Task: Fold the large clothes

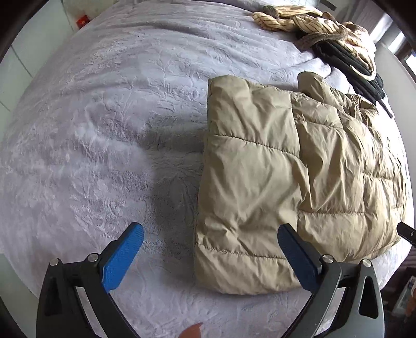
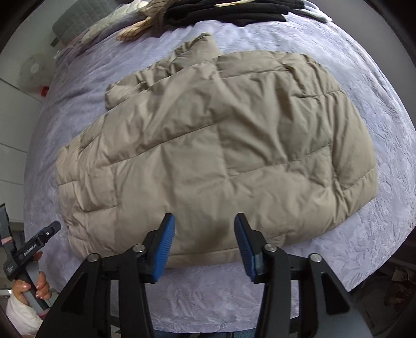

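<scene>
A beige quilted puffer jacket [image 1: 273, 182] lies folded flat on the lavender bedspread [image 1: 104, 130]; it fills the middle of the right wrist view [image 2: 213, 145]. My left gripper [image 1: 210, 234] is wide open and empty, hovering over the jacket's left edge near the bed's front. My right gripper [image 2: 204, 223] is open and empty, just above the jacket's near hem. The left gripper also shows at the far left of the right wrist view [image 2: 49, 230], held in a hand.
A pile of striped cream and black clothes [image 1: 325, 33] lies at the far right corner of the bed; it also shows along the top of the right wrist view [image 2: 221, 10]. A grey quilted cushion [image 2: 75, 23] sits beyond the bed.
</scene>
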`<action>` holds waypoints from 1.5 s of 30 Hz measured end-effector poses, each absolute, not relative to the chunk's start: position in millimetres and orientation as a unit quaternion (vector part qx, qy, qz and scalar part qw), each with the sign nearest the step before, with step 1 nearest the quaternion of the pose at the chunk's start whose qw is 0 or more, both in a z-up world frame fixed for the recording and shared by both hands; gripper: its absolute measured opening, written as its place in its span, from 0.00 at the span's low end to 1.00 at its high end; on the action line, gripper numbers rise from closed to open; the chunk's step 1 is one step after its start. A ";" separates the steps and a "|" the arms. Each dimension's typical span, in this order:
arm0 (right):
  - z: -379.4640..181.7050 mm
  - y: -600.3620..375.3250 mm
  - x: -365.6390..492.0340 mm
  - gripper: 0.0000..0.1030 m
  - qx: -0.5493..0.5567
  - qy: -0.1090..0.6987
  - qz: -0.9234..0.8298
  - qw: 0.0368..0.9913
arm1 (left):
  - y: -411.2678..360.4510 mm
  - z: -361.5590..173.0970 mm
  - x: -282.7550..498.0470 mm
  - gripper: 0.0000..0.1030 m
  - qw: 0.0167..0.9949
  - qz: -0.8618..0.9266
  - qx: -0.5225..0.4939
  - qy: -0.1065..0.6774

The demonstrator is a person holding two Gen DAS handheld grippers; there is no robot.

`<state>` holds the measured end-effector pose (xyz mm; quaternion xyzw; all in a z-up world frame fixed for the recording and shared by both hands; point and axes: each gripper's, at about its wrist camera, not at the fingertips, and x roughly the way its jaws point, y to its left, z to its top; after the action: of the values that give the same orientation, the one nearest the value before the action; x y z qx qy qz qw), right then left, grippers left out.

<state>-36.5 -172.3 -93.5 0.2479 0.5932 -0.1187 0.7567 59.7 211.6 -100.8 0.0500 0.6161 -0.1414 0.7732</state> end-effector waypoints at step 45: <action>-151.9 -155.9 10.7 0.48 0.243 0.637 -0.089 0.726 | 163.8 -204.7 128.8 1.00 0.611 -0.378 -0.063 0.692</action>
<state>10.7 -155.9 -151.9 0.2426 0.6369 -0.0887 0.7263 128.8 163.8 -204.7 -0.0625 0.6924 -0.3783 0.6112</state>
